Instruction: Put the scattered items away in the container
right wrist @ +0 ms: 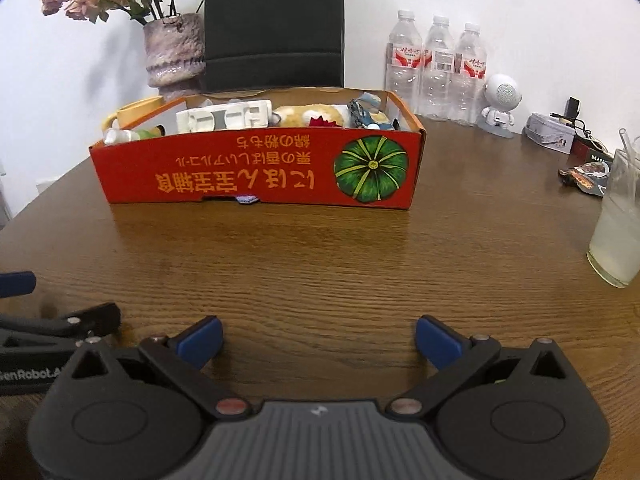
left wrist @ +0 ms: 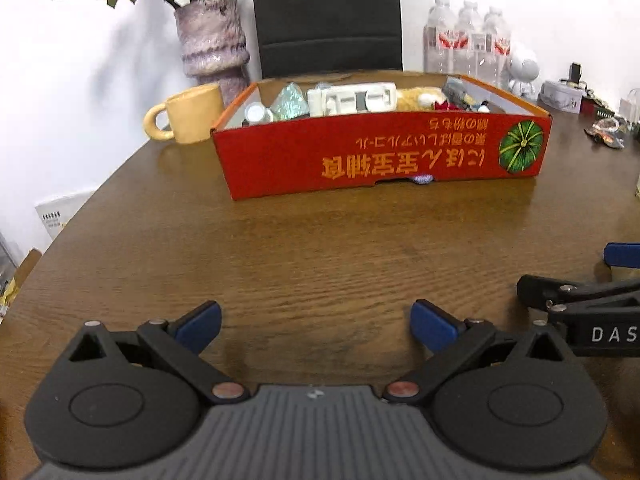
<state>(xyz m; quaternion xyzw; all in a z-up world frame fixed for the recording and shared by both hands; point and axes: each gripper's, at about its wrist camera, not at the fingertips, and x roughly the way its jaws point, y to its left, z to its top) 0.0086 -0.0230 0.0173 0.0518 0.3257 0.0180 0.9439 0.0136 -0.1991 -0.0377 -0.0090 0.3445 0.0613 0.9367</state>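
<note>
Box [left wrist: 380,156] seen filled with items, worktop [left wrist: 304,252] before it bare. Left gripper [left wrist: 316,326] and right gripper [right wrist: 318,338] held low, fingers apart, nothing gripped. Remaining strays to be checked at worktop edges before withdrawal.

Bare table [left wrist: 312,248] before the red box [left wrist: 380,156].

Box [right wrist: 256,176] mid-table [right wrist: 320,272] (mug [left wrist: 192,114] left, behind).

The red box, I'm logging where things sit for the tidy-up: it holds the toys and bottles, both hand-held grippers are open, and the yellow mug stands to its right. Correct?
Not quite. The yellow mug stands to the left of the red box, as the left wrist view shows. The rest holds: the box is filled and both hand-held grippers are open.
</note>
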